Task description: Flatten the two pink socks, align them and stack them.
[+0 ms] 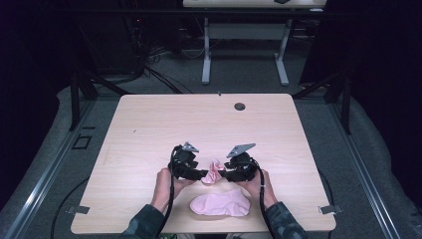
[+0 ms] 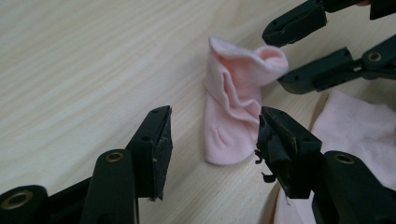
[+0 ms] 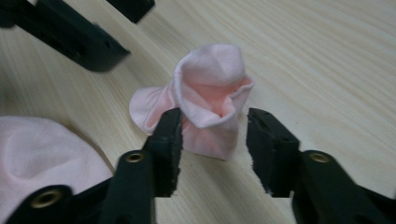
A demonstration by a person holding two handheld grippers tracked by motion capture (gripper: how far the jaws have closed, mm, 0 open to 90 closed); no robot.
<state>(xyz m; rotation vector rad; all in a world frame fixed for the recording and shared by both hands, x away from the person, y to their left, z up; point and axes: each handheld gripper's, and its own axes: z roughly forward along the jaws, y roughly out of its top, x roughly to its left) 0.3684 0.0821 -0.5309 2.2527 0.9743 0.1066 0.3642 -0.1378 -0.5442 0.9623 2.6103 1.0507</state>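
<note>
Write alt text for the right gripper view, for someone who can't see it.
A crumpled pink sock stands bunched on a light wooden table, between the open black jaws of the right gripper. The left gripper shows at top left, and a second pink sock lies at lower left.

The high view is dim around its edges: the floor and surroundings sink into near-black, while the table [image 1: 209, 119] is evenly lit, perhaps from overhead, with faint shadows. Both gripper views are brighter and fairly sharp mid-frame; the black jaws nearest the lens look slightly soft. No strong glare shows on the wood.
</note>
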